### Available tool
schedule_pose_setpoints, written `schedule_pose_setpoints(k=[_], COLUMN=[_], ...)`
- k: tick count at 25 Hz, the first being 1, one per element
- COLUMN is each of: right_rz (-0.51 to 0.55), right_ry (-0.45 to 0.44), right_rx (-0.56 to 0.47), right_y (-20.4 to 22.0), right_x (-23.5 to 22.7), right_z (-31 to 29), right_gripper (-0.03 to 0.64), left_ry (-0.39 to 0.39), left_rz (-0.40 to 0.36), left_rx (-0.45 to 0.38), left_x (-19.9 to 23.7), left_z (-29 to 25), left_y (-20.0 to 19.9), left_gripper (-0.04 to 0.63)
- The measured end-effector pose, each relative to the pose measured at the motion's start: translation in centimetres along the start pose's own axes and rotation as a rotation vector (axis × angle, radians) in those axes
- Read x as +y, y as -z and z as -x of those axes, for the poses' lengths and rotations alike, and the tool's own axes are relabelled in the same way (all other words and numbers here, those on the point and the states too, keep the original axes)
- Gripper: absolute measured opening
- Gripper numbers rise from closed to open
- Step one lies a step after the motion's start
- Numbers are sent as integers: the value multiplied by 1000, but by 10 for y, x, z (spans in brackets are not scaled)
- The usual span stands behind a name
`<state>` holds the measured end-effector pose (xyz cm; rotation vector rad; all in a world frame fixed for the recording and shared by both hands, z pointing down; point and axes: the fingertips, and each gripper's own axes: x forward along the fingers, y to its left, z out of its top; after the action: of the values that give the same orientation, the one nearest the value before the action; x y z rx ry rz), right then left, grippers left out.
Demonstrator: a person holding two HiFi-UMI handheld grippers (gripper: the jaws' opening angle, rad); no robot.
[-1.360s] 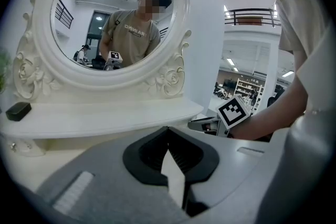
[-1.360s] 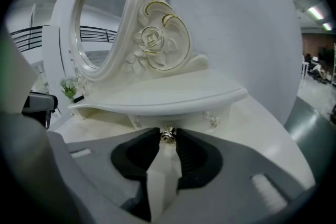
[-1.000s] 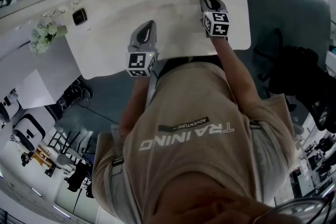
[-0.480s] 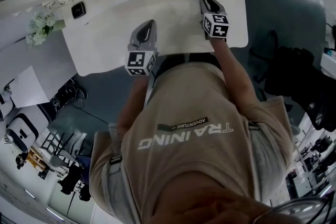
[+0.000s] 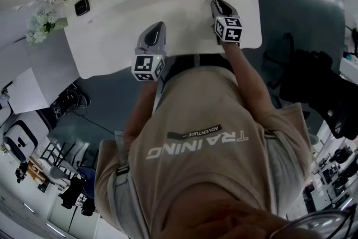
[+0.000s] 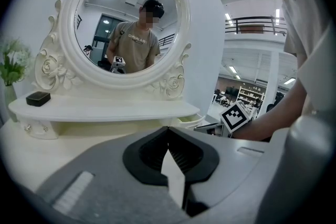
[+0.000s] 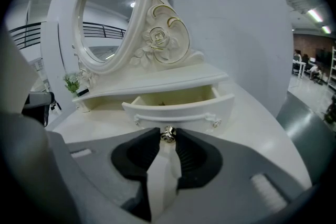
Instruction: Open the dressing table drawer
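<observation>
The person wears a tan short-sleeved T-shirt (image 5: 212, 115) with large white block lettering (image 5: 198, 145) across it and a small black patch (image 5: 196, 132) with pale print just beside that lettering. Farther from the lettering, past the bare forearms, the left gripper (image 5: 160, 25) and the right gripper (image 5: 217, 4) each have a smooth grey shell (image 6: 105, 186) and black ribbed pads (image 6: 184, 157) on the inner faces. Each also has a white cube (image 5: 148, 67) printed with black square markers at the end nearer the lettering.
</observation>
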<state>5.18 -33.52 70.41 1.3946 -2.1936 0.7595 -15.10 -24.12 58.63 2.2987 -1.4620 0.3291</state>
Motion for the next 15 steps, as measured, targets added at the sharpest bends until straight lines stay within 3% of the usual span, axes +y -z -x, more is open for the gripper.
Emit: schedule_pose_setpoints(k=[15], right_rz=[-2], right_ry=[-31], right_rx=[-8], right_y=[10], right_x=[1], right_z=[9], right_gripper=[103], left_ry=[13], left_rz=[-14], left_rx=[1], left_x=[-24], left_z=[0], left_y=[1], left_gripper=[6])
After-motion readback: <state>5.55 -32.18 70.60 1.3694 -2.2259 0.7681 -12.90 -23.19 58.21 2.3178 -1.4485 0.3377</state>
